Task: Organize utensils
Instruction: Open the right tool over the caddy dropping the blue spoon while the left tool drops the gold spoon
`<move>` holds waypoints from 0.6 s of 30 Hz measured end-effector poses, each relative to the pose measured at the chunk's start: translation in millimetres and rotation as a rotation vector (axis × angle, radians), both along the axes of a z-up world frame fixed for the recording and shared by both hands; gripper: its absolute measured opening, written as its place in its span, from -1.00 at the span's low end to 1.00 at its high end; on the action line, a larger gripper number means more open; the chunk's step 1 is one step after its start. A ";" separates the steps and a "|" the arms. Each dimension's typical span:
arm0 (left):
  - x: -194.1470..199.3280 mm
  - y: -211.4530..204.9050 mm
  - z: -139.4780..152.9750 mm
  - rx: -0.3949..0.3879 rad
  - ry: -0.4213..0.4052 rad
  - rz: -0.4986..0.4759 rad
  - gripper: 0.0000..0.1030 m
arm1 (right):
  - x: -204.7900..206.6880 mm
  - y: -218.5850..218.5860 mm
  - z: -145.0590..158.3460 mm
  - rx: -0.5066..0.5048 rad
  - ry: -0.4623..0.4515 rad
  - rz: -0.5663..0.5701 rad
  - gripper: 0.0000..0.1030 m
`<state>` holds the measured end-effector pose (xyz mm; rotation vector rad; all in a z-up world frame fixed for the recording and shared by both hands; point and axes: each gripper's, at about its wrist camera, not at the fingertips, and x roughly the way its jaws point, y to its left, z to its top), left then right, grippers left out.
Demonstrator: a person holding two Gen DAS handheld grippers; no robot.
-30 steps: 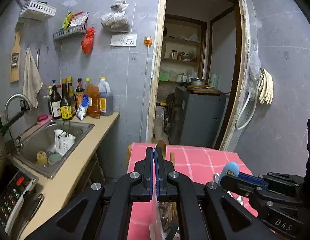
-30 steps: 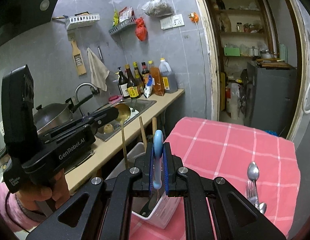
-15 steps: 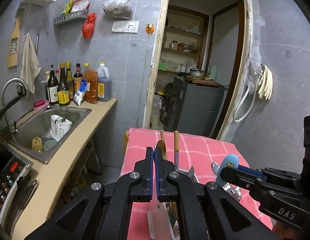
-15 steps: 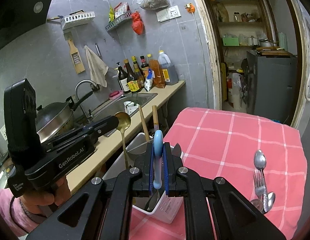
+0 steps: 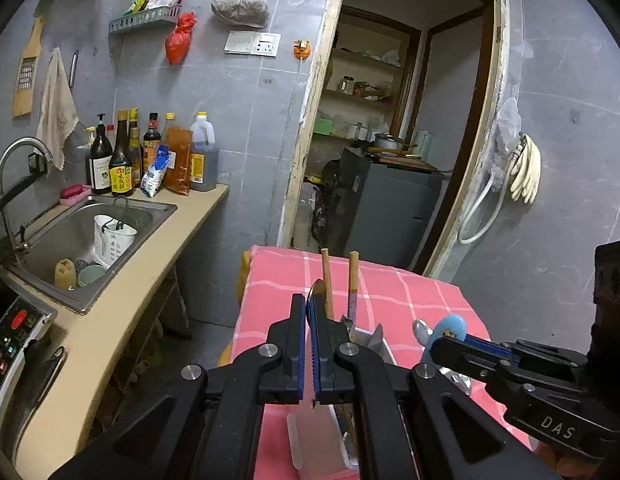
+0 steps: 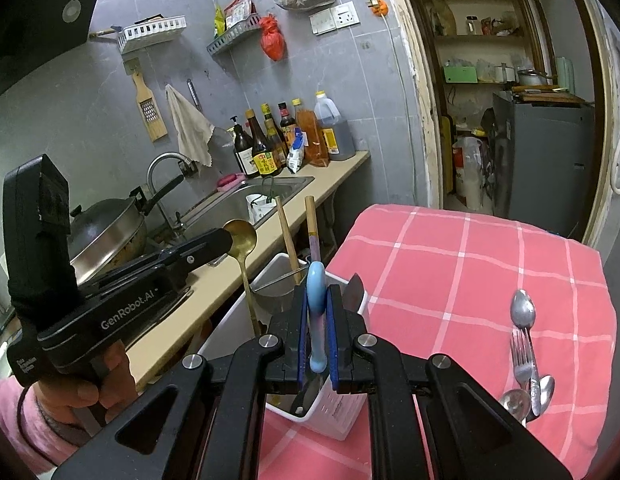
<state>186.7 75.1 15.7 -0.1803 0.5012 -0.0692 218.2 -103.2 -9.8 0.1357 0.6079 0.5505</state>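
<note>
Two handheld grippers over a table [image 6: 462, 264] draped in a pink checked cloth, beside a kitchen counter [image 5: 122, 320] with a sink [image 5: 70, 240]. Left gripper [image 5: 309, 308]: fingers [image 5: 298, 336] pressed nearly together, pinching the thin stem of a brass-coloured spoon [image 6: 241, 240], bowl uppermost, stem running down toward a white plastic utensil holder [image 6: 334, 412] at the table's near left corner. Seen from the right wrist, bowl of that spoon just past the left fingertips, stem dropping behind the holder's left rim; whether the tip is inside the holder or beside it, cannot tell. Right gripper [image 6: 319, 300]: fingers [image 6: 334, 332] clamped on a light blue handle [image 6: 316, 320], rounded end sticking up above the pads, lower part pointing down into the holder. Already upright in the holder: two wooden handles [image 6: 288, 236], side by side, and a dark pointed blade tip [image 6: 354, 288] at the right rim. Loose on the cloth toward the right edge, well apart from the holder: a steel spoon [image 6: 523, 314], a fork [image 6: 521, 360] just below it, and further spoon bowls [image 6: 514, 402] bunched together, touching or overlapping. Gripping the left tool's handle, a hand [image 6: 90, 384] in a pink sleeve [image 6: 14, 412]
</note>
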 end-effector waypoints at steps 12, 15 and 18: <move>-2.6 2.5 -1.8 -0.082 0.030 -0.048 -0.89 | -5.6 -9.3 2.6 0.024 -0.003 -0.017 -0.65; -5.5 0.0 0.4 -0.089 0.022 -0.057 -0.79 | -11.6 -19.0 6.8 0.044 -0.025 -0.046 -0.28; -9.6 -3.8 4.3 -0.098 0.001 -0.066 -0.38 | -14.4 -30.3 13.3 0.051 -0.050 -0.077 -0.19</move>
